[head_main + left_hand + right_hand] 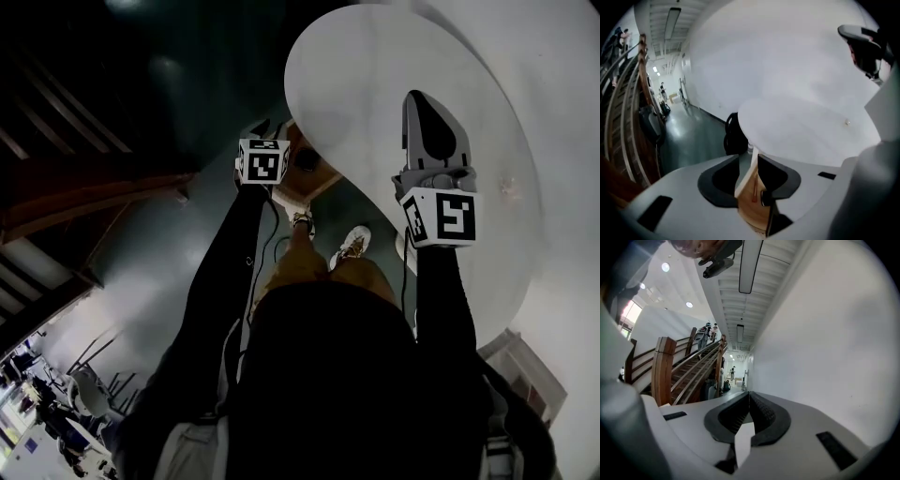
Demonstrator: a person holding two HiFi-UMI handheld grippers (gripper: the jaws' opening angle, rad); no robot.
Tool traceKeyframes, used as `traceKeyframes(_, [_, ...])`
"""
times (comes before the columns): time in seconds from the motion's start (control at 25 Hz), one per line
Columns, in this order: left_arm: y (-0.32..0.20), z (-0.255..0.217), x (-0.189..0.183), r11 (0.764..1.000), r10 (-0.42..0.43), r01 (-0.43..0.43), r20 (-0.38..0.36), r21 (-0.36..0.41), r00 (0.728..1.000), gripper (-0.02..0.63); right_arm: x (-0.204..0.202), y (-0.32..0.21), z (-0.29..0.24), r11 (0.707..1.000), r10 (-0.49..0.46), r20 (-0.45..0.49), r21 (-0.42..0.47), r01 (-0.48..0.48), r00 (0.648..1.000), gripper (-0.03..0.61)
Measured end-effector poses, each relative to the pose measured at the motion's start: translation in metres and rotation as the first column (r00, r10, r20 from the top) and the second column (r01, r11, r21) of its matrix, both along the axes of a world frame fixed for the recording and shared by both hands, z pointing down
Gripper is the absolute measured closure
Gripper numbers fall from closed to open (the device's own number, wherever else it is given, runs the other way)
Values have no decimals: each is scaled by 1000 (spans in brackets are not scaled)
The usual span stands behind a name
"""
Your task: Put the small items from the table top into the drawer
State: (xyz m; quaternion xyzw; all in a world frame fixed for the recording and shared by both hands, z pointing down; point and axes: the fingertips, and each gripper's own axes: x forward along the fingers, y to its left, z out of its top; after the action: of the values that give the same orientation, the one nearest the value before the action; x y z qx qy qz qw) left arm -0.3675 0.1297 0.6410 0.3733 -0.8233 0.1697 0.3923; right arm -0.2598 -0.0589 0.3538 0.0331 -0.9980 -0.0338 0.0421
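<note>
Left claw (749, 157) is released, its jaws a little apart with nothing between them. Through the gap shows the open light-wood drawer (754, 208) under the round white bench (797, 126), with a thin red item (753, 192) lying inside. Right claw (749, 394) is clenched and empty, its tips touching. A tiny pale object (847, 122) rests on the bench, well apart from the drawer.

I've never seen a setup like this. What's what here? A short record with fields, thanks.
Table: round, white
Drawer: wooden, open below the table's edge
Left claw: jaws apart, gripping nothing; the drawer shows through the gap
Right claw: jaws together, held above the table
Person: standing, feet beside the drawer
</note>
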Motion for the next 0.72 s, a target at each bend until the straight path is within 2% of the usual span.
traceKeyframes(0.12, [-8,-77,-20,993,-28,9,163,117,986,479,-1,-2,-12,1000,-5,38,4,5,999,551])
traceKeyframes(0.24, [-19,-158,-24,973,-60,-16,317,231,947,480,2,-2,-21,1000,-5,68,1,5,998,552])
traceKeyframes(0.4, [-21,-254,-12,945,-101,-73,497,318,862,487,3,4,-38,1000,-26,99,20,24,995,552])
traceKeyframes(0.44, [-19,-277,-6,936,-120,-86,538,342,834,508,3,6,-42,999,-29,105,22,27,994,551])
traceKeyframes(0.48, [-16,-298,2,926,-139,-101,577,364,805,559,5,7,-46,999,-31,110,24,28,993,551])
traceKeyframes(0.52, [-15,-317,10,917,-153,-118,610,380,777,589,7,7,-49,999,-34,117,27,31,993,551])
traceKeyframes(0.6, [-15,-340,24,906,-164,-147,650,397,742,598,10,7,-52,999,-41,126,37,36,991,551])
traceKeyframes(0.72, [-20,-353,30,893,-170,-168,660,417,732,600,16,2,-54,999,-25,129,30,21,991,551])
